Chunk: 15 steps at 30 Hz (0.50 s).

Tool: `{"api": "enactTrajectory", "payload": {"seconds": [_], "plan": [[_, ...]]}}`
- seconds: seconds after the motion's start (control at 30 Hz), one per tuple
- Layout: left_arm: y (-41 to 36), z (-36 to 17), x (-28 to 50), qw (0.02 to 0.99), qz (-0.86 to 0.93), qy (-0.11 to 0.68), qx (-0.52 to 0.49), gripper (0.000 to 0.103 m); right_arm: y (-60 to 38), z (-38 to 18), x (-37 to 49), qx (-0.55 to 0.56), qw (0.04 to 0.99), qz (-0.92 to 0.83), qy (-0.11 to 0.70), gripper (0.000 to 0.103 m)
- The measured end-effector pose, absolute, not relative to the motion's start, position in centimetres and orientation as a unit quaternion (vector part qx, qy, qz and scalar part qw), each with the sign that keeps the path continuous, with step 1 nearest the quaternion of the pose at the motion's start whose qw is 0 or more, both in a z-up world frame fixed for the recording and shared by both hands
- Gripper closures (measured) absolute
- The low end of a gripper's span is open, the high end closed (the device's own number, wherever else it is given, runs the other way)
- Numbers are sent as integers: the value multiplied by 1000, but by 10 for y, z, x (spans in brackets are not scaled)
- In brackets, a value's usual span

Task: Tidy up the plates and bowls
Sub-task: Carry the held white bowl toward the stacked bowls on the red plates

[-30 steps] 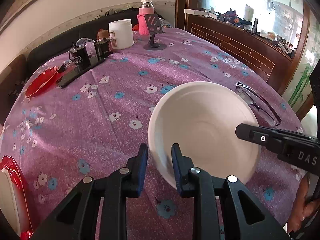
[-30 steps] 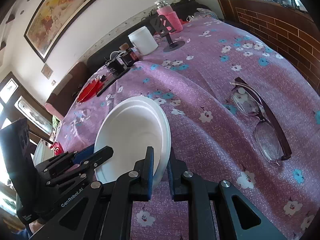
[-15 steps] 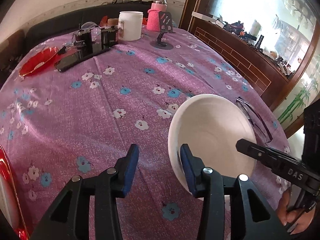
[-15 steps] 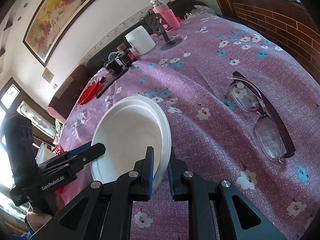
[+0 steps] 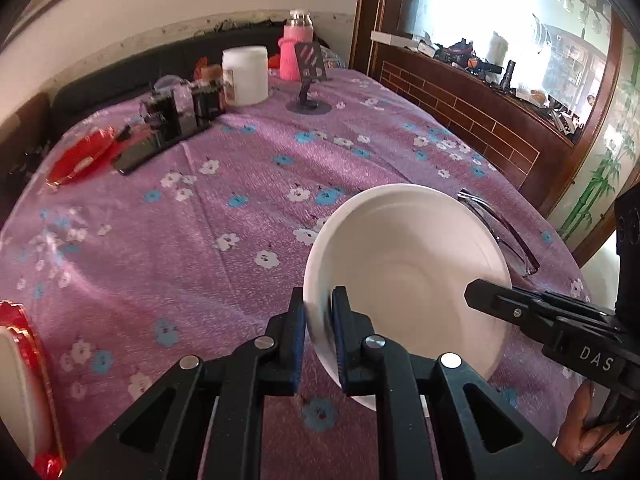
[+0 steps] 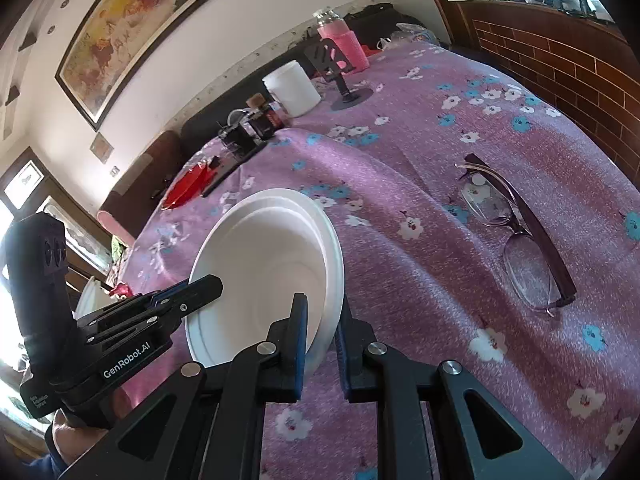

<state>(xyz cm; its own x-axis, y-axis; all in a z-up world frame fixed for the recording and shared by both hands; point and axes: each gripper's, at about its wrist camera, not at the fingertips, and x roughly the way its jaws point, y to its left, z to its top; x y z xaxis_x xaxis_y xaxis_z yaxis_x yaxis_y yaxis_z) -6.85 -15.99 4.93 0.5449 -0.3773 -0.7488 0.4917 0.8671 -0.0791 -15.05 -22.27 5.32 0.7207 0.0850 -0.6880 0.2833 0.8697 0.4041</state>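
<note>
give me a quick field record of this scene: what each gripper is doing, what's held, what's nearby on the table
left hand-held gripper: shut on near rim of white round bowl
right hand-held gripper: shut on the white dishes' rim
held dishes: right view shows the bowl nested in a white plate, tilted
surface: purple floral tablecloth
nearby: purple-framed eyeglasses, right of the bowl
far side: red dish, white jar, pink bottle

A framed painting (image 6: 132, 36) hangs on the pale wall (image 6: 248, 12) at upper left; a brick ledge (image 5: 472, 120) under a bright window (image 5: 500, 12) fills the right.
</note>
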Motion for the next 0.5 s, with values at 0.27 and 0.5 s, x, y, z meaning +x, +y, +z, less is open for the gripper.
{"api": "enactTrajectory", "payload": {"seconds": [0.27,0.5], "plan": [[-125,69,-99,895,-215,386,66,90,-189,72,-158,234,907,-23,349,89],[-77,92,-137,914,-186,358,53,90,-141,90,-165,210,919,15,332,89]]}}
